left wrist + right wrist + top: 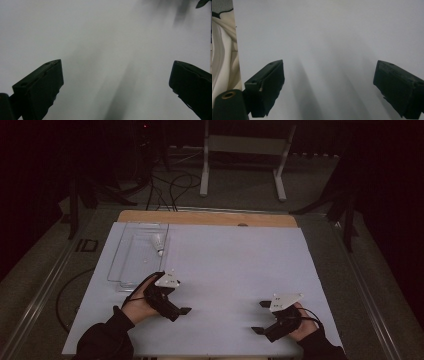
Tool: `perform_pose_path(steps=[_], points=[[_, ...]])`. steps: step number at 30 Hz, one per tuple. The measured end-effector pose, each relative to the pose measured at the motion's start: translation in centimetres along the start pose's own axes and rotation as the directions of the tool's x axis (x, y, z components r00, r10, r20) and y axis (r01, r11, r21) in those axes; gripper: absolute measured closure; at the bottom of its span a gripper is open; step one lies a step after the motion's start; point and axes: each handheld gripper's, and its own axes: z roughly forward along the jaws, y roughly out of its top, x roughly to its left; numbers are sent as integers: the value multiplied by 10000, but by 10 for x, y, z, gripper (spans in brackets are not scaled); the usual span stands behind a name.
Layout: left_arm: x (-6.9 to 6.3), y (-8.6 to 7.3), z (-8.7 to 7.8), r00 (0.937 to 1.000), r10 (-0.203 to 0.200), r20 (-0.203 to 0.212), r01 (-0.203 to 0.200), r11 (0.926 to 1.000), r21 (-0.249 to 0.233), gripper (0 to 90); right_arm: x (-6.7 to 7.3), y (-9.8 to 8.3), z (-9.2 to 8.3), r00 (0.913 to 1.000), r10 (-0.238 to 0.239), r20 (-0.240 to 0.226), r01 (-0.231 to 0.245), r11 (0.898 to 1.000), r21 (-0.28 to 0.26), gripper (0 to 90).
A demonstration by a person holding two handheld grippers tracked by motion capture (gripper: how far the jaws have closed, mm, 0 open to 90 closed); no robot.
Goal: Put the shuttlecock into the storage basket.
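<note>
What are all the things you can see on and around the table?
shuttlecock: one, white, inside the tray at its far end
tray: one, clear plastic, far left of the table, beyond the left gripper
table: one, white top with a wooden strip at the far edge
stand: one, white frame, on the floor beyond the table
cables: several, black, on the floor beyond the table
left gripper: one, black, near left, jaws open, holding nothing
right gripper: one, black, near right, jaws open, holding nothing
</note>
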Motion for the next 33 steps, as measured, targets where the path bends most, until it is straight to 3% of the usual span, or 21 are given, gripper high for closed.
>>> perform_pose_path(steps=[10, 22, 33], points=[[-3, -19, -2, 9999, 9, 103, -10, 9999, 109, 0, 0, -1, -1, 10000, 5, 21, -5, 10000, -26, 101], [-4, -42, -9, 9998, -178, 69, 178, 9998, -89, 0, -2, -2, -1, 10000, 33, 58, -33, 10000, -6, 101], [-2, -60, -19, 9972, -726, -162, 719, 9966, -409, 0, -3, -4, -4, 9997, 123, 205, -122, 9999, -11, 101]])
